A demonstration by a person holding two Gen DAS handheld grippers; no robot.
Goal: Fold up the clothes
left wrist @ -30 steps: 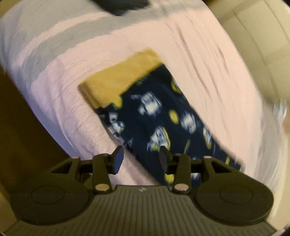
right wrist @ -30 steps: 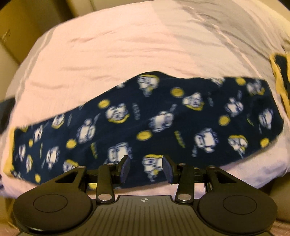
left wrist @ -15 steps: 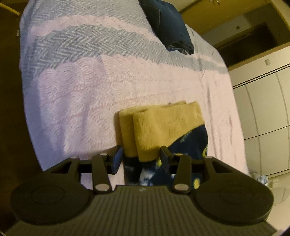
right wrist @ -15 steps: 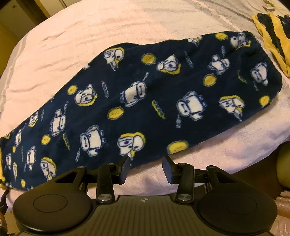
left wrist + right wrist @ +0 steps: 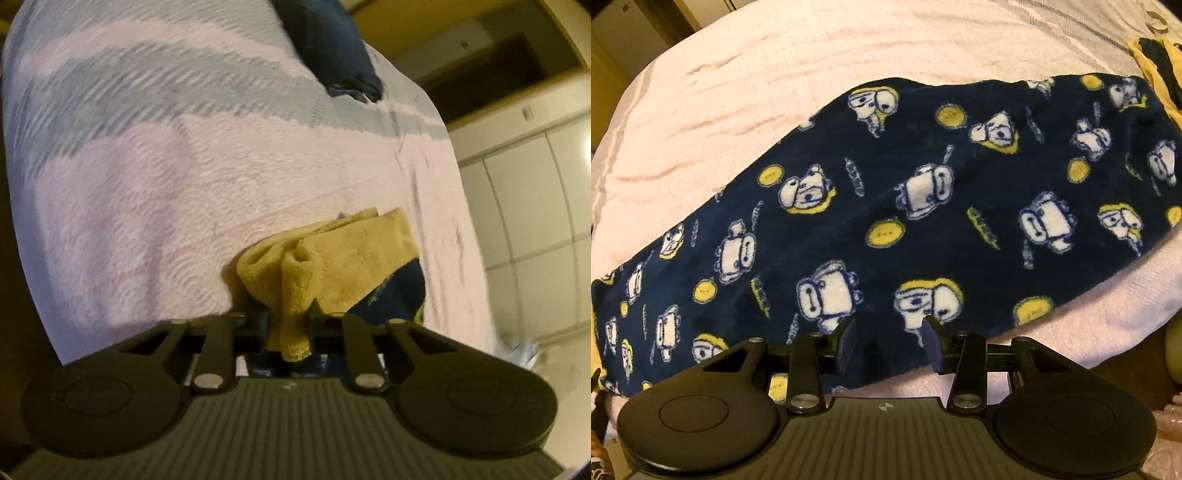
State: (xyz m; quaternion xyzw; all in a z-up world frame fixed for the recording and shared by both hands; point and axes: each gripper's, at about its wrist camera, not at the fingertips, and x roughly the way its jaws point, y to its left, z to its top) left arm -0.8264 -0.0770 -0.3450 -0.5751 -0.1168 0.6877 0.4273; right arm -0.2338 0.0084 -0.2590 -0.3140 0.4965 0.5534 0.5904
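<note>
With left tongs clamped on the yellow cuff and right tongs apart over the fleece trousers, lift the cuff evenly across the bed.

Fleece pants lay flat on bed, directly ahead of right hand-held gripper. Cuff sat between left hand-held gripper jaws; folded garment far ahead on bed.
</note>
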